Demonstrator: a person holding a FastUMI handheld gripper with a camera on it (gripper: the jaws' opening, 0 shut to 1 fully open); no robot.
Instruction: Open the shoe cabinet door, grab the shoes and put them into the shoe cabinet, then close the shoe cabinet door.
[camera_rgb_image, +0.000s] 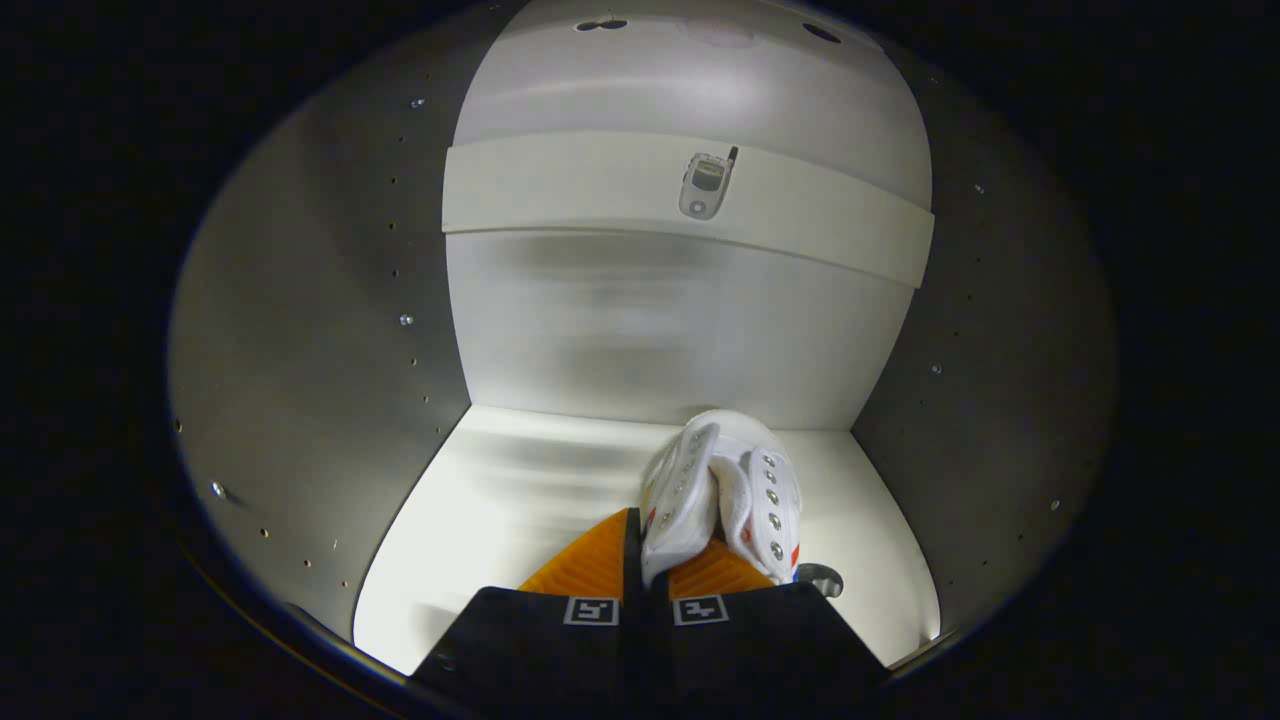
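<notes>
Door already open, gripper (655, 560) clamped tight on white shoe (722, 492), well inside cabinet (330, 330) above bottom shelf (520, 500). Left: release shoe, back out, shut door.

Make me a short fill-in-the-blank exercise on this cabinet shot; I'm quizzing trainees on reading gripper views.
1. The gripper is shut on a white ____.
2. The pads on the gripper's fingers are coloured ____.
3. The flip phone lies on the ____ above the shoe.
4. The shoe is held over the cabinet's white ____, inside the compartment.

Missing words: shoe; orange; shelf; floor
</notes>
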